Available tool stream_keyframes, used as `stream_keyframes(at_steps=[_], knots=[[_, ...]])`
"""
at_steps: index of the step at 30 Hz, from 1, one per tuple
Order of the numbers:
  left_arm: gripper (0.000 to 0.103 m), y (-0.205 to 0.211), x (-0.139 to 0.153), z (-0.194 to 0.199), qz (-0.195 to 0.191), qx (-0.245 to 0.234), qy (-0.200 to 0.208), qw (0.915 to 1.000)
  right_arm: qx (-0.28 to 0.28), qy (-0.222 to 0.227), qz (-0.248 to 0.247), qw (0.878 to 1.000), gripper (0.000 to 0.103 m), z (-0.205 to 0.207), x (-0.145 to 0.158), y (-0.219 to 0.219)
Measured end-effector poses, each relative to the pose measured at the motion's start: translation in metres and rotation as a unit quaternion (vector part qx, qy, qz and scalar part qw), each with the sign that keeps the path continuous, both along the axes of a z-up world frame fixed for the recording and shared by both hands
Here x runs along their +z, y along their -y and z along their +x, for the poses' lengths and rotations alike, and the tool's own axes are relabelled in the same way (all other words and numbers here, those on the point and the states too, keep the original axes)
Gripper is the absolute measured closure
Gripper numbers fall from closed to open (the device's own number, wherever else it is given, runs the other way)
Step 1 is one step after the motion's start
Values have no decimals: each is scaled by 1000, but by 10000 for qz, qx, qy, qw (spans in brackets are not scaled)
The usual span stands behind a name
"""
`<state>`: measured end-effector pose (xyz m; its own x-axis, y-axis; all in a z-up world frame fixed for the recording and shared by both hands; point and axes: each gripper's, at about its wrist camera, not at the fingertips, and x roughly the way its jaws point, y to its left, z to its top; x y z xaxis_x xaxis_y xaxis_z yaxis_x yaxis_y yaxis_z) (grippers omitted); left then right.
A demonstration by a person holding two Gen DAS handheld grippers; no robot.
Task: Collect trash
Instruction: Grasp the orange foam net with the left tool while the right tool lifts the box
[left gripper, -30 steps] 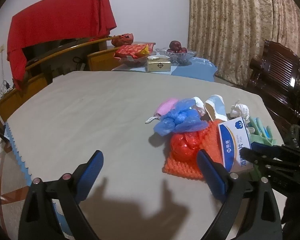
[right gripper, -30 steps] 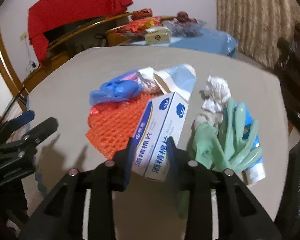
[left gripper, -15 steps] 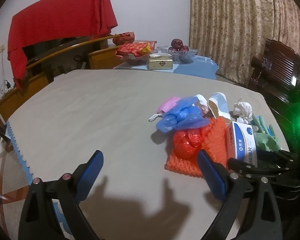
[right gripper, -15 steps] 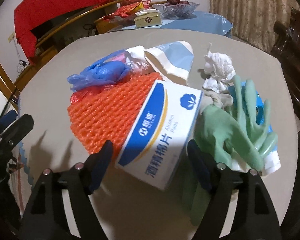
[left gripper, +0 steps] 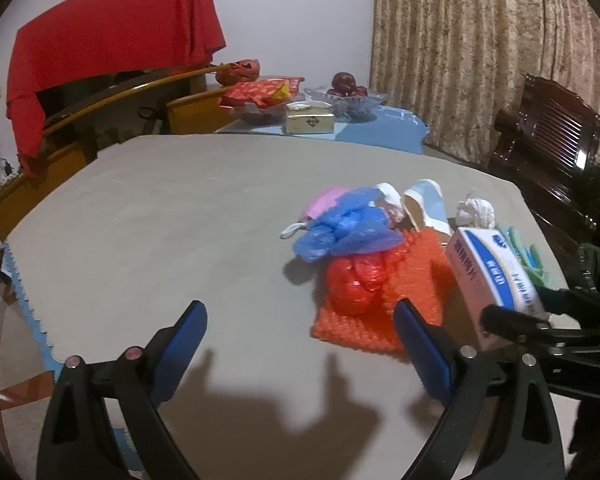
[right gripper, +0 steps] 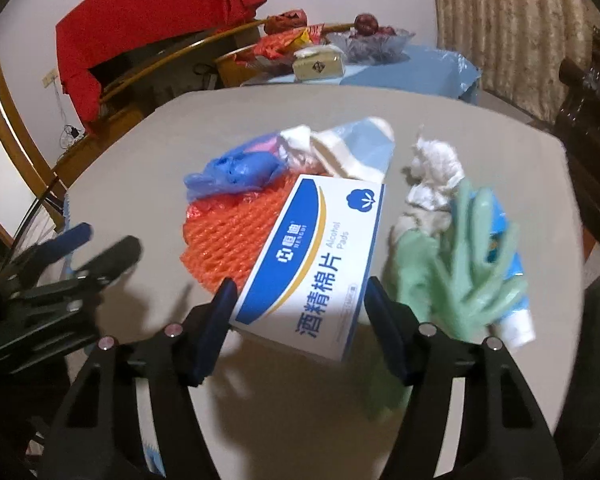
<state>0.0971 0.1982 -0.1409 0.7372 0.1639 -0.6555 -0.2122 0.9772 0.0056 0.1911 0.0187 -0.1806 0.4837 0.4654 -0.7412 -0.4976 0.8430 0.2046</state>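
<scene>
The right tongs [right gripper: 298, 304] point steeply down at the desk [right gripper: 284, 420], jaws closing around the near end of a white-and-blue box [right gripper: 312, 264]. The left pad lies against the box's edge; on the right a narrow gap seems to remain, though blur makes that uncertain. The box reads "Alcohol Pads" beside larger Chinese characters, with a cotton-flower mark at its far corner. Its long axis runs away from the tongs, tilted slightly to the right, and its far end lies over an orange foam net [right gripper: 236, 236].

Just right of the box lie green rubber gloves [right gripper: 460, 272], fingers pointing away, over a blue-and-white packet [right gripper: 512, 308]; crumpled white tissue [right gripper: 432, 172] sits beyond them. Behind the net lie a blue plastic bag [right gripper: 236, 172] and a pale blue paper cup [right gripper: 360, 148] on its side.

The left tongs [left gripper: 300, 344] hang over bare desk with jaws wide apart and nothing between them, angled down, left of the pile. From there a red plastic bag [left gripper: 356, 280] shows on the net, and a pink mask [left gripper: 324, 200] behind the blue bag.
</scene>
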Motion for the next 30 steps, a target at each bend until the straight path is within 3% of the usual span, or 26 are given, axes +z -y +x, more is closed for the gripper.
stream_keyframes(at_steps=[5,11,13,16,17,22,30], knots=[[19,18,-1,8,-91,-245,10,9997,-218,-11,389,9990,42,-6,20,36],[37,50,-15,29,-151,-574,-122,9982,-441,50,318,9985,42,-12,25,63],[48,59,-24,37,-152,-634,-214,9976,-501,64,236,9984,42,-14,23,71],[85,69,-34,44,-4,-656,-341,9973,-572,12,214,9981,42,-14,20,80],[91,72,-37,44,29,-670,-369,9971,-591,-3,215,9980,42,-13,20,82],[94,77,-27,32,170,-652,-96,9977,-621,38,224,9978,43,-14,21,88],[95,81,10,11,30,-711,323,9969,-747,175,416,9962,44,-17,39,102]])
